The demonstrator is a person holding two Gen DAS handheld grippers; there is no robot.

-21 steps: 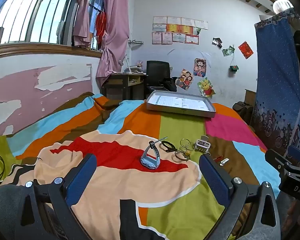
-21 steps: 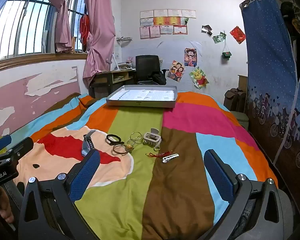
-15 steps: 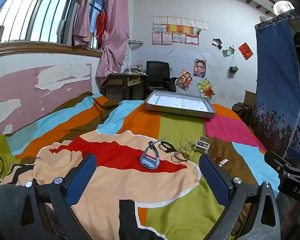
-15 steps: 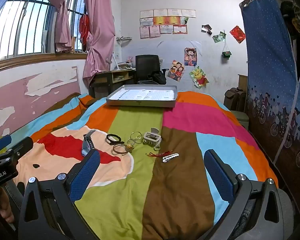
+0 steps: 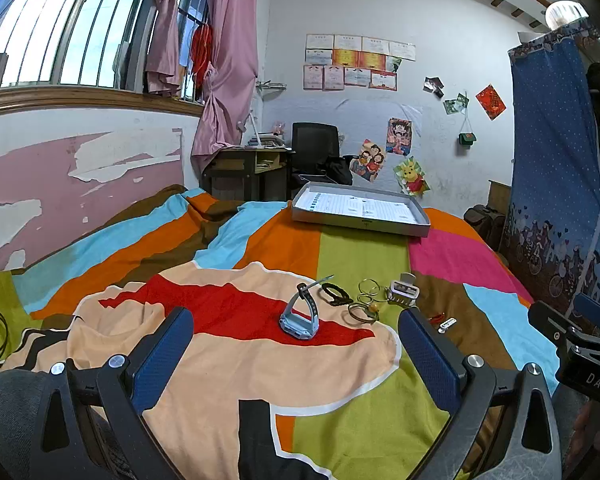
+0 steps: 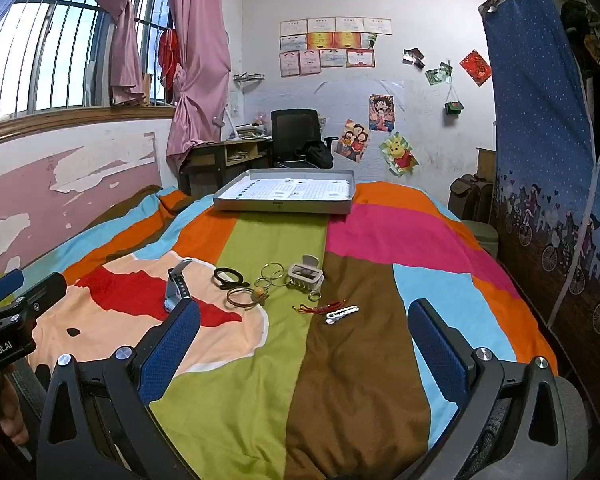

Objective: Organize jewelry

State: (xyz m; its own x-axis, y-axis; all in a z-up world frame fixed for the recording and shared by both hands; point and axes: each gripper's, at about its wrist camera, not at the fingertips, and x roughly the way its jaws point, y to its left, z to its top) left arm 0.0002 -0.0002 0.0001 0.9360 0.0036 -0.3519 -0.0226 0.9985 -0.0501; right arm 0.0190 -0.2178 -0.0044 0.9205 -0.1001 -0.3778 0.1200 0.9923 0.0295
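Jewelry lies in a cluster on the striped bedspread. A grey-blue watch (image 5: 300, 315) (image 6: 176, 286) stands on its strap. Beside it lie a black band (image 5: 334, 293) (image 6: 228, 276), gold rings (image 5: 366, 289) (image 6: 270, 272), a gold bangle with a yellow charm (image 5: 362, 311) (image 6: 244, 297), a white clip box (image 5: 403, 291) (image 6: 306, 276), a red cord (image 6: 320, 307) and a white hair clip (image 6: 342, 313). A grey tray (image 5: 360, 222) (image 6: 284, 206) lies farther back. My left gripper (image 5: 296, 356) and right gripper (image 6: 306, 350) are open and empty, short of the cluster.
A desk and black office chair (image 6: 294, 136) stand behind the bed. A peeling wall with a window runs along the left. A blue curtain (image 6: 548, 140) hangs at the right. The other gripper shows at each view's edge (image 5: 580, 356) (image 6: 8, 320).
The left wrist view has drifted slightly, so the jewelry sits a little lower and left. Both grippers stay open and nothing on the bed has moved.
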